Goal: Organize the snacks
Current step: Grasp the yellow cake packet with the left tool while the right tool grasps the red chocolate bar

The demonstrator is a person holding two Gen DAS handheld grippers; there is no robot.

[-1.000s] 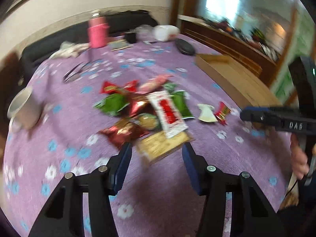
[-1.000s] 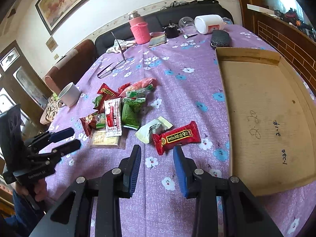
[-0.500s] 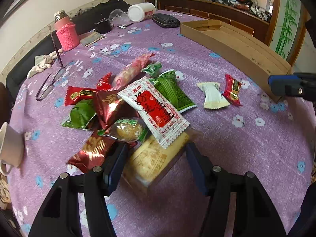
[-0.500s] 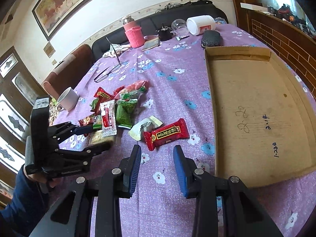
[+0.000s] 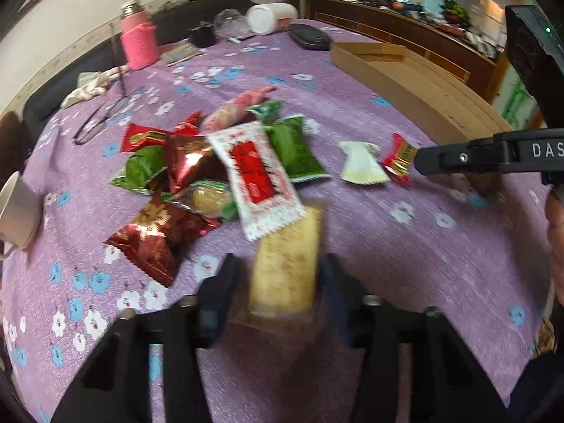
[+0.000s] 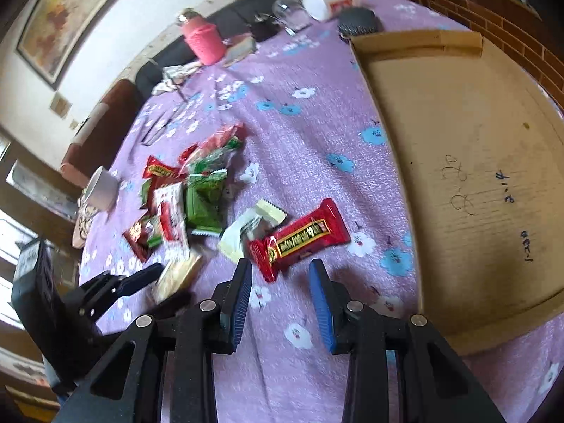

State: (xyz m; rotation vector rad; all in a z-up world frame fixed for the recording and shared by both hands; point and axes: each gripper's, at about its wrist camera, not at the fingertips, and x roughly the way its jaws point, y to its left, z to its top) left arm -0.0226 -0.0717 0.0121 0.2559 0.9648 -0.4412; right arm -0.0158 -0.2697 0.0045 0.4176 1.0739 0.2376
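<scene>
A heap of snack packets (image 5: 218, 162) lies on the purple flowered cloth. At its near edge is a yellow cracker packet (image 5: 285, 264), between the fingers of my left gripper (image 5: 276, 282). The jaws are closing and both pads touch its wrapper. From the right wrist, the left gripper (image 6: 158, 285) holds that packet (image 6: 178, 273) low over the cloth. My right gripper (image 6: 282, 282) is open, with the end of a red bar (image 6: 299, 236) just ahead of its tips. A cream packet (image 6: 246, 229) lies beside the bar. The cardboard tray (image 6: 458, 141) is at the right.
A white mug (image 5: 17, 208) stands at the table's left edge. At the far end are a pink bottle (image 5: 139, 44), glasses (image 5: 95, 123), a white jar (image 5: 271, 17) and a black case (image 5: 310, 35). A person's hand (image 5: 557, 232) is at the right edge.
My left gripper came forward and down around the yellow packet and its jaws narrowed; the packet turned in line with the fingers. My right gripper rolled and drew closer to the red bar.
</scene>
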